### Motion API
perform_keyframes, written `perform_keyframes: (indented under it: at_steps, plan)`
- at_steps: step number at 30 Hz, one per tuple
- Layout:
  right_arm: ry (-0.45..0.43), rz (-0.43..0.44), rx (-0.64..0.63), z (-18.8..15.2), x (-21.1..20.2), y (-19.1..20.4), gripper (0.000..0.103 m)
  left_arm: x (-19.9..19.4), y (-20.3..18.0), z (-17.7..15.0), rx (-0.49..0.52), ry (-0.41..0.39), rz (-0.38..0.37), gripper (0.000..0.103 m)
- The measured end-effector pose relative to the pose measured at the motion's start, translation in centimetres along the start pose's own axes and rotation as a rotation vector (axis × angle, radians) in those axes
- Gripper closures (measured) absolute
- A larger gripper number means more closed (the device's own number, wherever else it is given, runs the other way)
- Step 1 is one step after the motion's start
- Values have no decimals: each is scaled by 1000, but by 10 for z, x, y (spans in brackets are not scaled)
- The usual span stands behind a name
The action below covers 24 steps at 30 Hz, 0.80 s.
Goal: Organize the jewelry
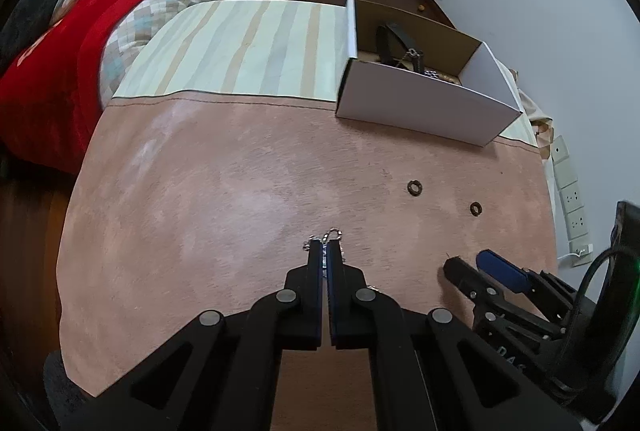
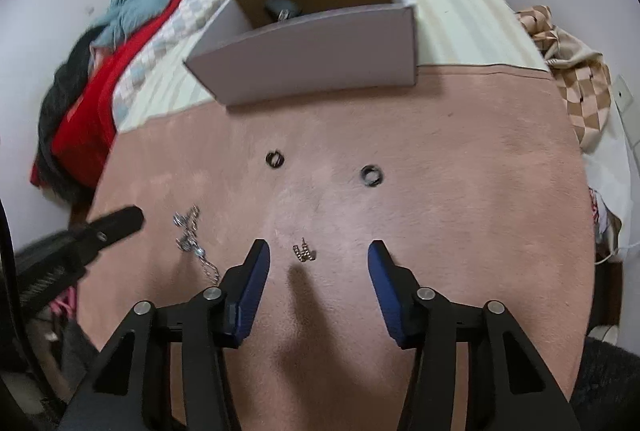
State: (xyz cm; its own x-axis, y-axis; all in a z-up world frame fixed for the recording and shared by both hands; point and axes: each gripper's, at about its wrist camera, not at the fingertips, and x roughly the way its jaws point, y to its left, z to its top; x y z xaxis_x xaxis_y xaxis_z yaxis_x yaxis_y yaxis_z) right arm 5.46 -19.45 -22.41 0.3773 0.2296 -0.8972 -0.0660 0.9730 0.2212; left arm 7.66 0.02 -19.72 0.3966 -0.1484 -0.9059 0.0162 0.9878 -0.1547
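Note:
A silver chain (image 2: 191, 234) lies on the pink cloth (image 1: 240, 191). My left gripper (image 1: 325, 249) is shut on the chain (image 1: 332, 234), whose links show just past its tips. It also shows in the right wrist view (image 2: 120, 221), touching the chain's left end. My right gripper (image 2: 318, 259) is open and empty, its jaws either side of a small gold piece (image 2: 303, 253). Two dark rings (image 2: 275, 159) (image 2: 371, 175) lie further out; both show in the left wrist view (image 1: 414, 187) (image 1: 475, 209). A white cardboard box (image 1: 424, 99) at the back holds dark straps and a chain.
The box shows in the right wrist view (image 2: 320, 59) too. A striped cloth (image 1: 248, 47) covers the table's far part. A bed with red and teal bedding (image 1: 100, 11) stands left. A checkered bag (image 2: 580, 87) lies at the right edge, near a power strip (image 1: 572, 199).

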Motion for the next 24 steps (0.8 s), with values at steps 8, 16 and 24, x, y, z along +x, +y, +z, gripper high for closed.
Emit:
perform_keyframes:
  at_steps: [8,16,24]
  plan:
    - [-18,-38,-67,-6,8,12,94,19,24,-7,-117,113,-56,96]
    - [-27,-39,-3,-10,-6,-6,94,35,25,-8,-158,125,-64,48]
    - [-29,-68,18,-10,-5,-15,94,47,-12,-3,46,35,105,79]
